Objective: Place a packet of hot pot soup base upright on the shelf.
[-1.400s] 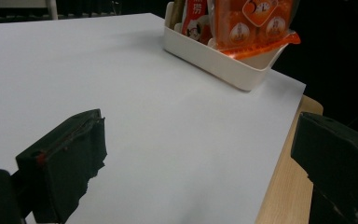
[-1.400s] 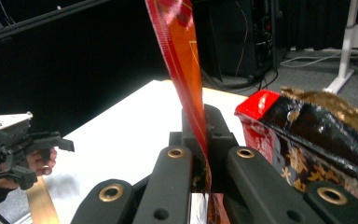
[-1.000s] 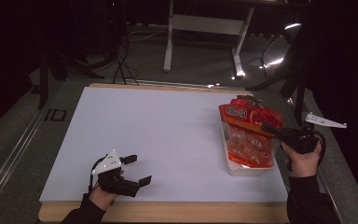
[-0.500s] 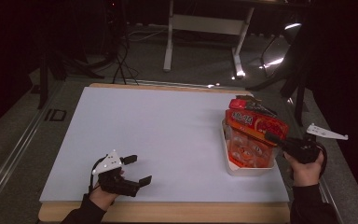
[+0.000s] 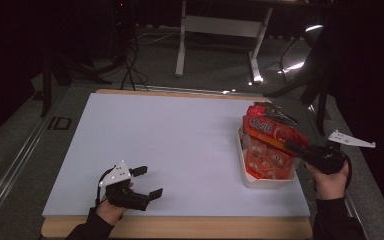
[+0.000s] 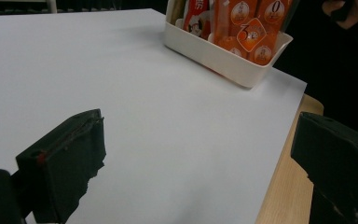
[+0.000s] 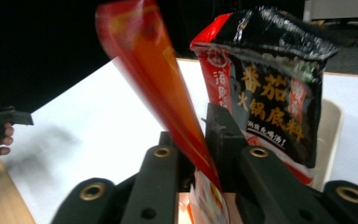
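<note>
Right gripper (image 5: 292,147) just easing its jaws apart, orange snack bag (image 7: 168,98) standing between them, edge-on over the white bin (image 5: 267,181); contact with the pads impossible to tell. Left gripper (image 5: 147,182) spread wide, holding nothing, resting low on the white table sheet (image 5: 180,145). Bin near the right edge, black-and-red packet (image 7: 270,79) upright inside. Broad bare sheet between the hands; dark room around.

Orange packet (image 7: 168,107), red-and-black printed pouch (image 7: 265,79), white tub (image 5: 267,181), pale lilac mat (image 5: 180,145), black gripper (image 5: 296,148).
</note>
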